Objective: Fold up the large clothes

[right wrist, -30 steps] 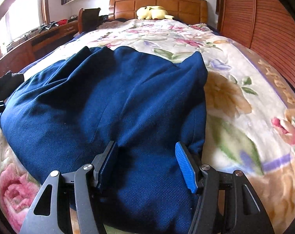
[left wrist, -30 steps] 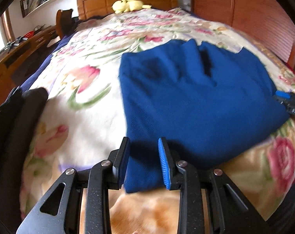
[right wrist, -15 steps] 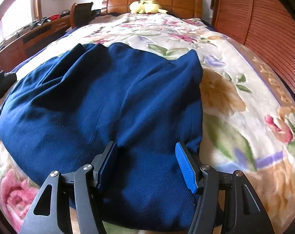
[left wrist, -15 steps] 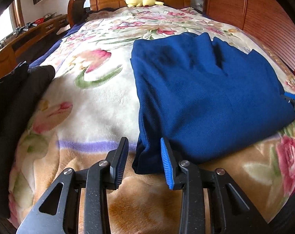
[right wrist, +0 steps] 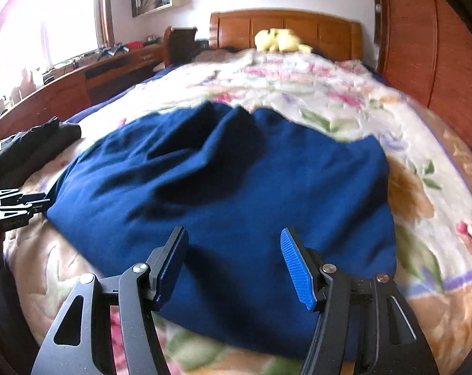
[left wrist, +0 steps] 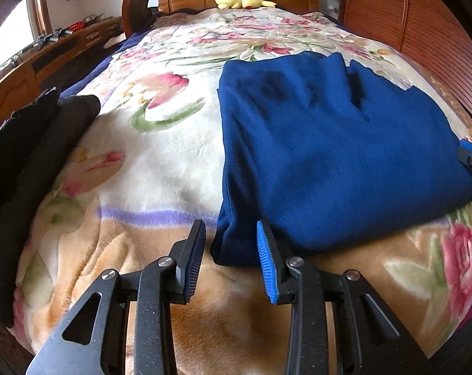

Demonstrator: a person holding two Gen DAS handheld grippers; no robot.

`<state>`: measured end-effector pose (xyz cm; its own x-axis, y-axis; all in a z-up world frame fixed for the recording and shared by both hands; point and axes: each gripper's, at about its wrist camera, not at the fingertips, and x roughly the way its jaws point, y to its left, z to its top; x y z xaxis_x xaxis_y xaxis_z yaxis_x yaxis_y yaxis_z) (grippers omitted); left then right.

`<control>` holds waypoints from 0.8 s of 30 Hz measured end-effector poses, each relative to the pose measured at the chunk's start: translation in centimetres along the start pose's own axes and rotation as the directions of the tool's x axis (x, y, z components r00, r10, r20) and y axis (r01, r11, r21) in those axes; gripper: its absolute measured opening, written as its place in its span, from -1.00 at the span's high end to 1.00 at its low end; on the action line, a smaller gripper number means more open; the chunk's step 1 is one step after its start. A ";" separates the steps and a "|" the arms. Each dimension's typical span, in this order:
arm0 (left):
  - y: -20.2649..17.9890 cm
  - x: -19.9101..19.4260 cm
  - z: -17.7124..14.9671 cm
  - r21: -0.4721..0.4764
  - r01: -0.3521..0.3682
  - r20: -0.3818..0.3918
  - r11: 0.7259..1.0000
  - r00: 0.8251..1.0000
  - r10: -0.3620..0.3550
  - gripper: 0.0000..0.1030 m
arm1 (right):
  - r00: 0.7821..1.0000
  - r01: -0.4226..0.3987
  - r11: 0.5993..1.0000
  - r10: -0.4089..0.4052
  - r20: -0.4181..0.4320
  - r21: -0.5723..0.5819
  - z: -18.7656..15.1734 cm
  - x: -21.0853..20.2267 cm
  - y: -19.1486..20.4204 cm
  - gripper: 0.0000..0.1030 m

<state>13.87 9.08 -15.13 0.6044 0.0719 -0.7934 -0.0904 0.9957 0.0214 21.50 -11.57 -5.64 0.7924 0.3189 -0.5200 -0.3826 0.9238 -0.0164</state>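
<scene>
The folded dark-blue knitted garment lies on the floral fleece blanket at the near end of the bed, and it looks soft, limp and fairly thick, so it should sag when lifted and is best taken by its doubled near corners. The left gripper has its fingers spread around the near left corner without pinching it; the right gripper hovers spread and empty above the near edge. The right view is blurred, and the layers underneath are hidden.
</scene>
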 end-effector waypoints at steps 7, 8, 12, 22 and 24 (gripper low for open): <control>-0.1 0.1 0.3 0.000 0.059 -0.004 0.998 0.998 -0.059 0.60 | 0.990 -0.052 0.998 0.047 -0.135 -0.031 -0.9 2.8 1.2 -0.23; -0.1 0.0 0.4 0.001 0.073 -0.006 0.997 0.997 -0.073 0.70 | 0.989 -0.057 0.998 0.053 -0.139 -0.025 -0.8 2.8 1.0 -0.23; -0.7 -1.8 2.0 0.009 0.113 0.030 0.994 0.993 -0.113 0.85 | 0.987 -0.069 0.997 0.067 -0.148 -0.014 -0.4 2.6 0.5 -0.23; -11.4 -9.6 11.4 0.197 0.234 0.234 0.952 0.932 -0.277 0.87 | 0.996 0.044 0.995 -0.037 -0.086 0.091 -0.1 -1.4 -4.6 -0.23; -14.7 -10.0 12.7 0.250 0.268 0.230 0.931 0.917 -0.325 0.87 | 0.997 0.067 0.987 -0.060 -0.053 0.144 -0.3 -3.0 -6.6 -0.23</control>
<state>19.19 -5.55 0.16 0.7657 -0.2444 -0.5949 0.2752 0.9605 -0.0405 21.50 -18.70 -4.19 0.7877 0.2511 -0.5626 -0.2558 0.9640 0.0721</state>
